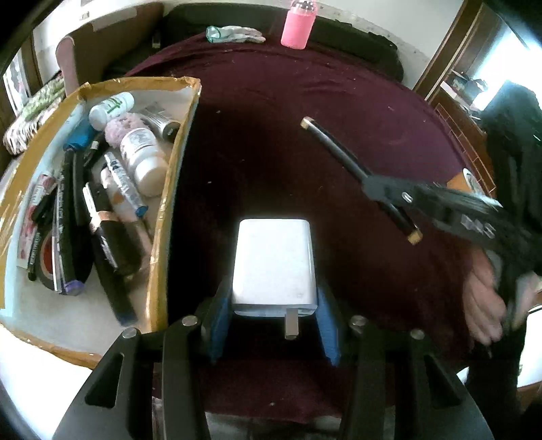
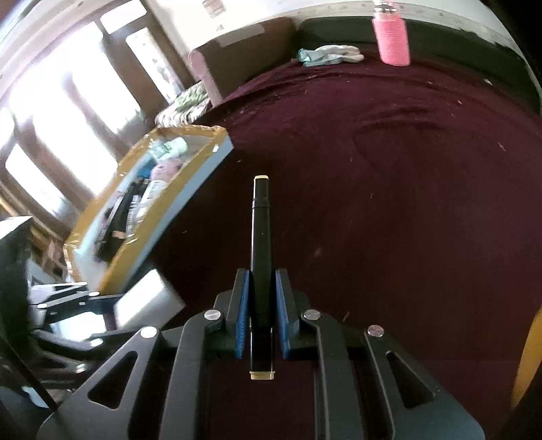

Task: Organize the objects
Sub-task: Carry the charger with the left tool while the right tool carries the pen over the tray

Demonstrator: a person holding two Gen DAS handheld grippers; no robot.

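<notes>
Nearest in the left wrist view, the left gripper (image 1: 274, 304) has its blue-padded jaws spread moderately wide and clamped on the sides of a white power adapter (image 1: 274, 264), whose metal prong points back toward the camera. The adapter hangs above the maroon cloth (image 1: 305, 101) that covers the tabletop, just right of the open cardboard box (image 1: 166, 216).

In the right wrist view, the right gripper (image 2: 260, 298) has its jaws nearly closed, pinching a black marker pen (image 2: 260, 243) with cream end caps; the pen runs straight out along the fingers, both ends free, above the middle of the cloth. From the left view the same pen shows tilted at the right, with the person's hand (image 1: 481, 304) behind the gripper.

The box stands at the left edge of the tabletop, already holding white bottles (image 1: 142, 152), tubes, pens and a roll of tape, crowded together.

At the far edge of the cloth stand a pink bottle (image 1: 298, 23) and, left of it, a crumpled pale glove (image 1: 233, 34), well apart from the box.
</notes>
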